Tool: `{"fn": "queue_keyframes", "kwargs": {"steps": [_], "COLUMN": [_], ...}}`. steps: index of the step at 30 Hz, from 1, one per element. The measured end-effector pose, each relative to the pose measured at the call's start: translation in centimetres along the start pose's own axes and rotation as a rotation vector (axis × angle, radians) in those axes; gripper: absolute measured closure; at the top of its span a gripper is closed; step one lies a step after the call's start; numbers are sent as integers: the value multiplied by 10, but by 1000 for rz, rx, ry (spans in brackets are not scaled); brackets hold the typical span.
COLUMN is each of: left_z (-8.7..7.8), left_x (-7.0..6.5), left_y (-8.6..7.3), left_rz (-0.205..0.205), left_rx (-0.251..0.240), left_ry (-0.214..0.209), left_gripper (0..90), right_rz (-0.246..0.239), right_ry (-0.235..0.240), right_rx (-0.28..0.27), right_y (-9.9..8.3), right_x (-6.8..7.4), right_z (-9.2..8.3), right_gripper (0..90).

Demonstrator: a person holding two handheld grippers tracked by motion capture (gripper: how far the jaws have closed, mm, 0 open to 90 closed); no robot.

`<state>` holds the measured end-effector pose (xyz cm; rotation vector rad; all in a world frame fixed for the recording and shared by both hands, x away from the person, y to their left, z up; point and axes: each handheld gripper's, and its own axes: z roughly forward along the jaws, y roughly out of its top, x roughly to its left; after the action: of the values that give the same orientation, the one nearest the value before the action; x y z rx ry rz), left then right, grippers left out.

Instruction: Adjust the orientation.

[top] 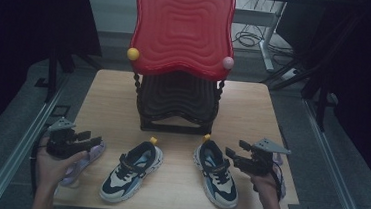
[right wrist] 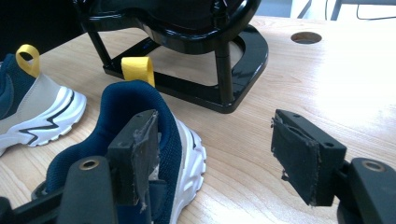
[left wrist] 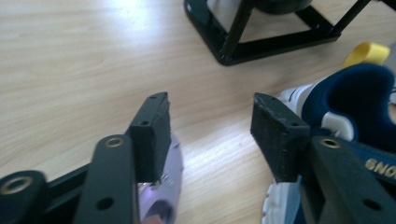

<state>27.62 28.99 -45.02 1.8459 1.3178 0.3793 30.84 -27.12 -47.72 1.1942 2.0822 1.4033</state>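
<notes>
High view: we see a pale wood-grain table point(top: 104, 95) on a grey floor, with dark curtains to either side and a white desk frame behind. At the left edge, the left gripper point(top: 93, 141) hovers with its jaws spread and nothing between them, above a pale lilac shoe point(top: 84, 163) lying on the boards. Just right of it rests the left sneaker point(top: 132, 170), navy and cream mesh on a thick white sole, with a yellow heel loop. Behind, at mid-table, stands a glossy red ripple-moulded tray point(top: 182, 26) on a black rack point(top: 176, 101), with a yellow ball and a pink ball at its corners. The right sneaker point(top: 216, 173) lies further right, heel toward the rack. The right gripper point(top: 229, 154) hovers by that heel, jaws parted and empty; in the right gripper view its rubber pads point(right wrist: 142, 156) look frayed.
</notes>
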Motion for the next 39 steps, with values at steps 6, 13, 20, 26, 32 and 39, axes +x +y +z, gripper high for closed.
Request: {"fn": "queue_keyframes", "kwargs": {"steps": [6,13,20,26,32,39], "left_z": [10,14,21,21,17,17], "left_x": [-9,-8,-14,-23,-37,-39], "left_y": [7,4,2,4,6,5], "left_rz": [14,-13,24,48,80,82], "left_rx": [17,11,31,31,16,15], "left_ry": [0,-2,-21,-27,-37,-22], "left_gripper": [409,394,386,387,391,385], "right_rz": [-20,-37,-36,-6,2,-14], "right_ry": [-7,-25,-83,-87,-54,-36], "right_rx": [19,50,59,78,103,141], "right_y": [0,4,14,10,0,-19], "right_x": [0,3,10,8,-6,-15], "right_z": [3,3,-13,-29,-55,-81], "right_gripper": [326,342,396,528,718,868]}}
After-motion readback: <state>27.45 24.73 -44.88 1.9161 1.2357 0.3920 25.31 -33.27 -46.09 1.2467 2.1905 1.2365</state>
